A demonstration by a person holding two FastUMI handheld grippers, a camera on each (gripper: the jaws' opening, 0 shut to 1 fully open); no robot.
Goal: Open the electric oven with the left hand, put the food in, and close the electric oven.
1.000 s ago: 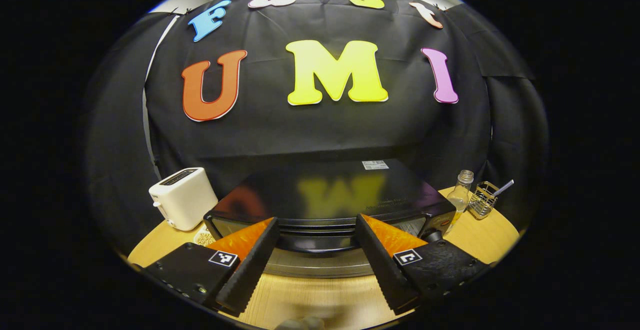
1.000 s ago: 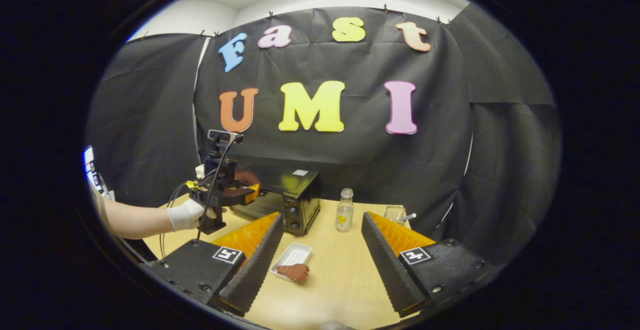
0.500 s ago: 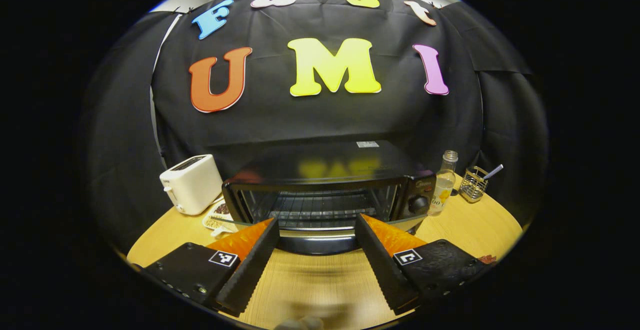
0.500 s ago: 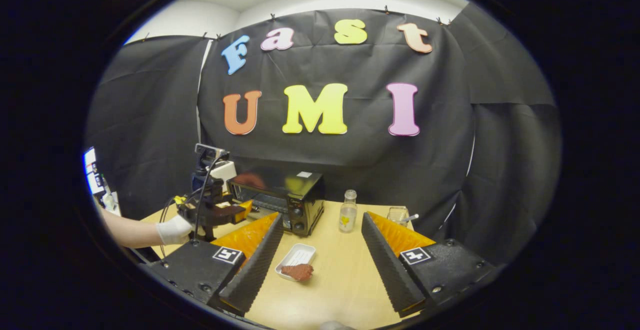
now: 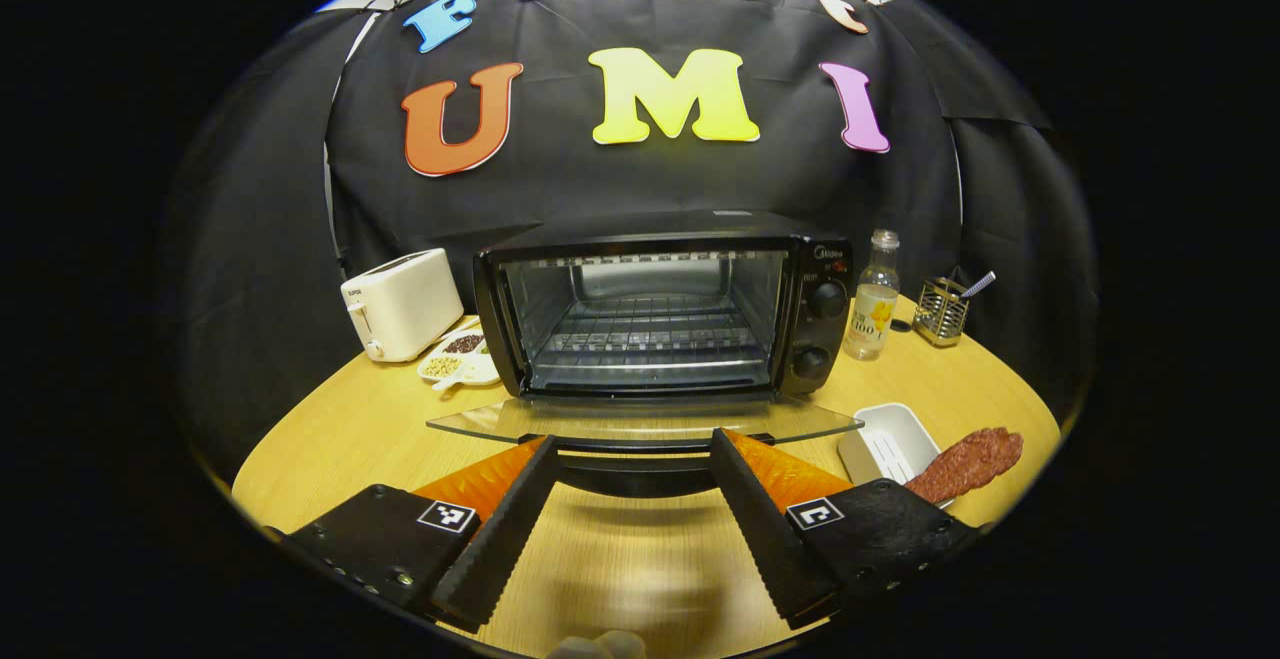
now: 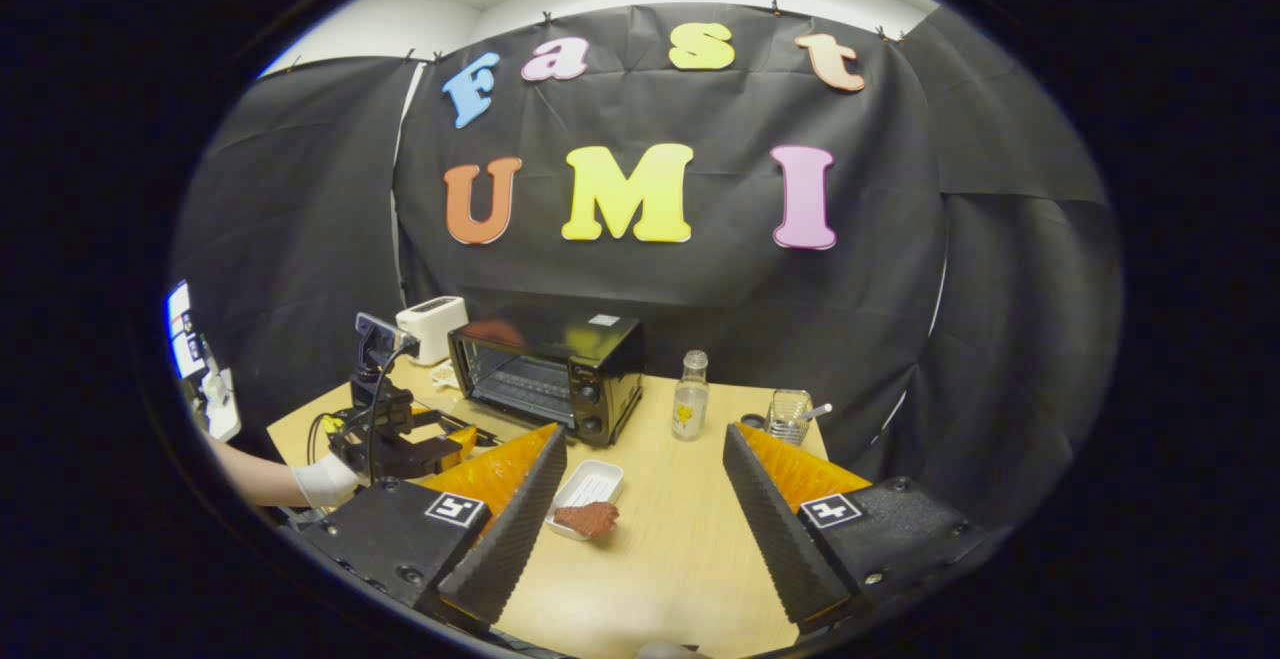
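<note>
The black electric oven (image 5: 660,309) stands with its glass door (image 5: 640,419) folded down flat, so the wire rack inside shows. The door's dark handle (image 5: 635,471) lies between the tips of my left gripper (image 5: 632,444), which is open and not pressing on it. A reddish-brown piece of meat (image 5: 965,449) rests on the edge of a white tray (image 5: 885,437) to the oven's right. In the right gripper view the meat (image 6: 586,517) and tray (image 6: 592,485) lie just ahead of my right gripper (image 6: 642,431), open and empty. A gloved hand (image 6: 322,479) holds the left gripper (image 6: 400,444) before the oven (image 6: 560,369).
A white toaster (image 5: 400,304) and a small dish of beans (image 5: 455,361) sit left of the oven. To its right stand a glass bottle (image 5: 870,299) and a wire holder (image 5: 940,309). The round wooden table (image 5: 330,439) has bare room in front.
The oven door has swung down from nearly shut to flat open. My left gripper moved down and back with it. The right gripper has barely moved.
</note>
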